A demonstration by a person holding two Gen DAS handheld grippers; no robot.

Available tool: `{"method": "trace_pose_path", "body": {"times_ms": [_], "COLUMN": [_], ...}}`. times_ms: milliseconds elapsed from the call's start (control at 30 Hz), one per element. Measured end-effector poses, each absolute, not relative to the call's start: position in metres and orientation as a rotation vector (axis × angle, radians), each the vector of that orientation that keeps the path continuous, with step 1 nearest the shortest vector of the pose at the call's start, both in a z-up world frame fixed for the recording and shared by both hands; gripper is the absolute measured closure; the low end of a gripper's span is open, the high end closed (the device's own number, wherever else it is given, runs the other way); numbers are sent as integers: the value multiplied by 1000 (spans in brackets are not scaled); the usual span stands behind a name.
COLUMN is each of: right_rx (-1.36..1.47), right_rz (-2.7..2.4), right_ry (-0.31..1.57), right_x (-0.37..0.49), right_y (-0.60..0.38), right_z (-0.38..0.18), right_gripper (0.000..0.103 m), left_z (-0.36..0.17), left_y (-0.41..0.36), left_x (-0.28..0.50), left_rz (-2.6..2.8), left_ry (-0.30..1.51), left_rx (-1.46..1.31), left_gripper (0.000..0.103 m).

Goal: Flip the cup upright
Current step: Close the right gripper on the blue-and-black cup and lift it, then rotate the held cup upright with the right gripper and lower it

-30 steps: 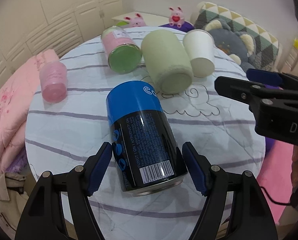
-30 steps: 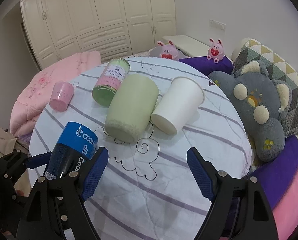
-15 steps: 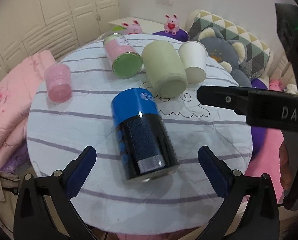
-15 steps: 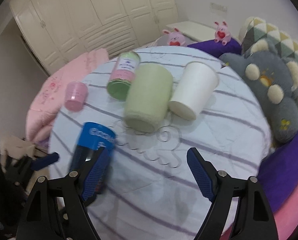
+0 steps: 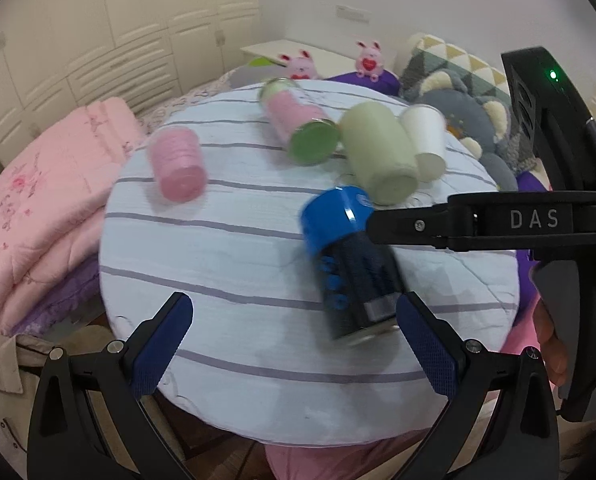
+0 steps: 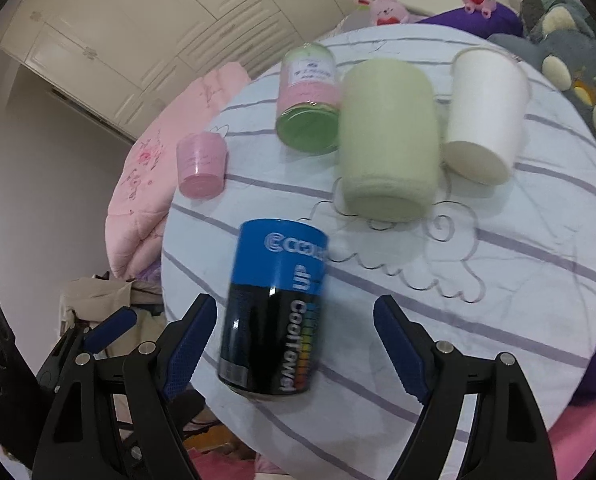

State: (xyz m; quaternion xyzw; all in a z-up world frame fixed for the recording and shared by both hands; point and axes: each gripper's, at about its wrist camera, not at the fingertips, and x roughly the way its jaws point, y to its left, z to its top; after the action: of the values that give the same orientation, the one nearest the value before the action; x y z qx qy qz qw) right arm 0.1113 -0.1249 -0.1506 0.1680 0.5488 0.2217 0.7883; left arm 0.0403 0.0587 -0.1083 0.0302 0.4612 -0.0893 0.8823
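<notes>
At the left of the left wrist view a pink cup (image 5: pixel 177 163) lies on its side on the round table (image 5: pixel 218 248). Toward the centre lie a pink-and-green jar (image 5: pixel 298 128), a pale green cup (image 5: pixel 380 152) and a white paper cup (image 5: pixel 426 140). The blue-and-black cup (image 5: pixel 346 260) lies lower right of centre. The left gripper (image 5: pixel 294 344) stands wide open, holding nothing. Only this view shows the right gripper's side and the hand (image 5: pixel 554 332) gripping it, at the right edge. The right wrist view alone shows the cup's lettering (image 6: pixel 276 304), with the right gripper (image 6: pixel 294 340) wide open astride it, pads apart from its sides.
</notes>
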Motion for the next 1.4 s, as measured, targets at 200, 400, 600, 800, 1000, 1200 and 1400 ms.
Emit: {"method": "trace_pose_path", "body": {"times_ms": [200, 400, 600, 800, 1000, 1200, 1400], "right_rx": [388, 377, 362, 323, 288, 267, 239], "right_rz": [495, 488, 496, 500, 502, 491, 490], "right_ry": [1238, 1268, 1263, 1232, 1173, 1109, 1022], "right_x": [129, 141, 145, 140, 131, 128, 125], "right_y": [-107, -94, -91, -93, -96, -108, -125], "right_z": [-161, -174, -179, -176, -165, -152, -141], "right_gripper": [21, 21, 27, 35, 35, 35, 35], "left_z": [-122, -133, -137, -137, -136, -136, -140], "left_y": [74, 67, 57, 54, 45, 34, 27], "left_x": [58, 66, 69, 71, 72, 75, 81], "left_rz": [-160, -219, -273, -286, -308, -315, -312], "left_ry": [1028, 1067, 1072, 1073, 1062, 1052, 1053], "left_rx": [24, 40, 32, 9, 6, 19, 1], "left_gripper": [0, 0, 0, 0, 0, 0, 0]}}
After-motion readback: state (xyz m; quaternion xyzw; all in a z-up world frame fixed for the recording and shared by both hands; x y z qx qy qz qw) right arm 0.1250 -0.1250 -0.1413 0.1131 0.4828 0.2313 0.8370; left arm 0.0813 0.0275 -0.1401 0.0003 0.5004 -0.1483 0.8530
